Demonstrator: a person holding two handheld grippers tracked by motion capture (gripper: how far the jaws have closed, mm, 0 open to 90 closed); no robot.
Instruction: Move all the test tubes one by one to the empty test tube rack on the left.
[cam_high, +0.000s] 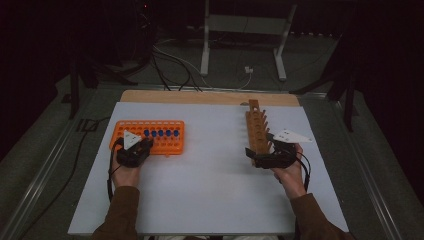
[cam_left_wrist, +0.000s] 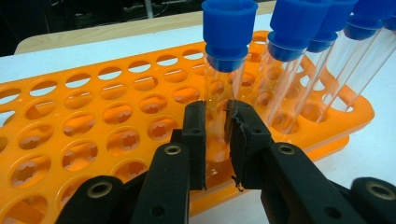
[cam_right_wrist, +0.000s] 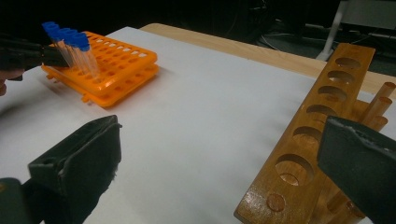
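Landmark: the orange rack (cam_high: 148, 136) stood at the left of the white counter (cam_high: 210, 185).
Tube: the blue-capped tube (cam_left_wrist: 226, 70) at the end of the row stood upright in the orange rack's near row, its long axis vertical, its neighbours just beside it.
Left tool: the left tool (cam_left_wrist: 215, 140) was clenched on the tube's clear lower body, just above the orange rack's top plate.
Right tool: the right tool (cam_right_wrist: 219, 163) stood released and empty, well apart from the orange rack, beside the wooden rack (cam_right_wrist: 313, 140).
Nearer hand: left.
Coming move: probably a lift straight up along the tube's axis.
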